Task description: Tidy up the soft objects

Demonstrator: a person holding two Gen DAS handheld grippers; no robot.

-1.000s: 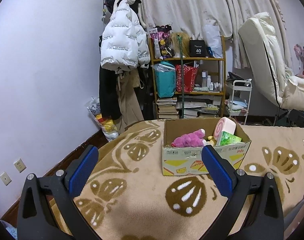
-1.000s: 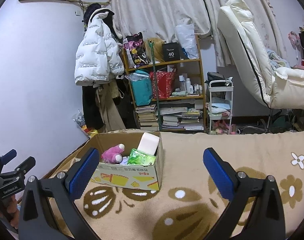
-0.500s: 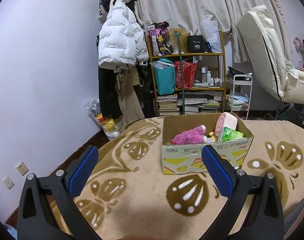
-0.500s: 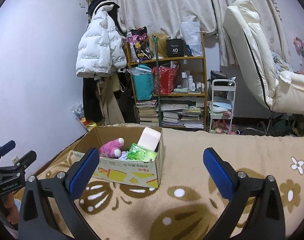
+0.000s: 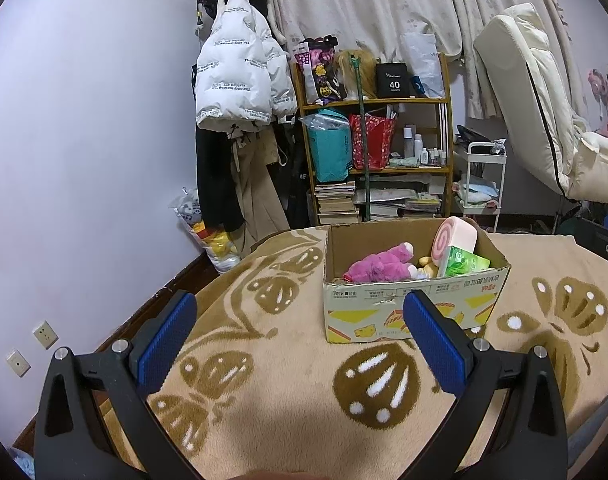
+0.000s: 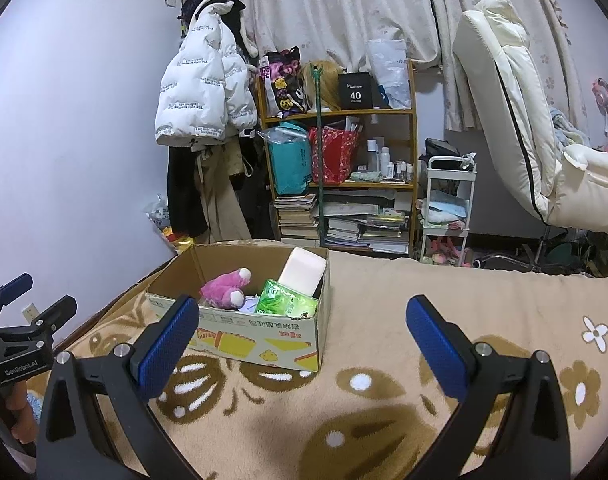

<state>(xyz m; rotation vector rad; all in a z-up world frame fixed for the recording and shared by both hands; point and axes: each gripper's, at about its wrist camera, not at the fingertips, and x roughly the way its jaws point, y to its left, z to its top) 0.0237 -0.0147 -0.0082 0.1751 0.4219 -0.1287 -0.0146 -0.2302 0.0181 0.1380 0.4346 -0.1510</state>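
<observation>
A cardboard box stands on the tan patterned blanket. It holds a pink plush toy, a pink swirl cushion, a green tissue pack and a small yellow toy. In the right wrist view the box shows the plush, the cushion and the green pack. My left gripper is open and empty, short of the box. My right gripper is open and empty, to the right of the box.
A wooden shelf with bags and books stands against the far wall beside hanging coats. A white trolley and a cream recliner are at the right. The blanket's left edge drops to the floor by the wall.
Both grippers have pulled back and risen slightly, so the box sits lower and a little farther in both views. Both stay open and empty. The box contents have not moved.
</observation>
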